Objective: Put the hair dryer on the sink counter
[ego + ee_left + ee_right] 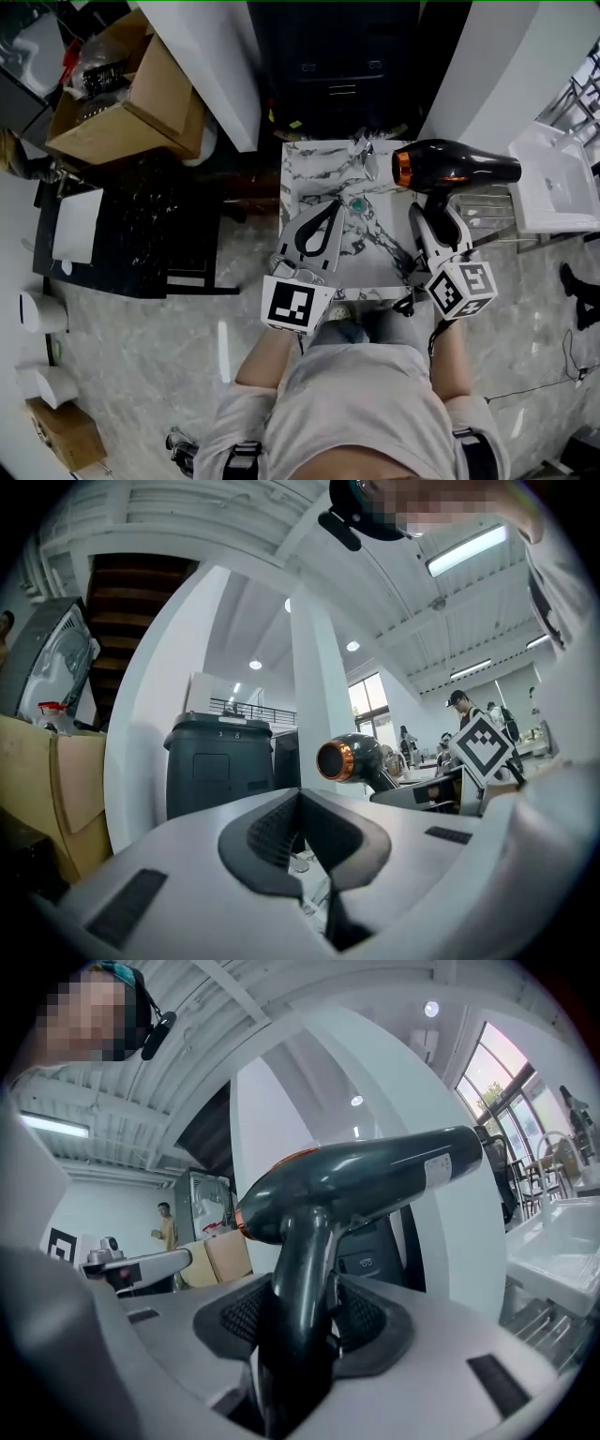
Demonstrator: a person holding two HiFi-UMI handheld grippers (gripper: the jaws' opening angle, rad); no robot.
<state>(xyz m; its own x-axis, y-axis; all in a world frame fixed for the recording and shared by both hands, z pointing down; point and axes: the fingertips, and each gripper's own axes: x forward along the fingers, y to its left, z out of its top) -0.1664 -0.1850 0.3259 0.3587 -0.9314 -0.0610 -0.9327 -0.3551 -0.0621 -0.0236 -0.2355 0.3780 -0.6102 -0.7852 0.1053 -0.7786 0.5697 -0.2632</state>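
A black hair dryer (455,167) with a copper ring at one end hangs level above the right edge of the small marbled sink counter (305,178). My right gripper (431,208) is shut on its handle from below; in the right gripper view the handle (298,1288) fills the gap between the jaws. My left gripper (333,206) hovers over the basin's middle, shut and empty. From the left gripper view the hair dryer (352,759) shows to the right, copper end facing the camera, past my left gripper (298,803).
A faucet (364,145) stands at the counter's back and a drain (357,202) lies in the basin. Around it are a dark cabinet (337,66) behind, a white washbasin (553,183) at right, and a black table (131,225) and cardboard box (127,89) at left.
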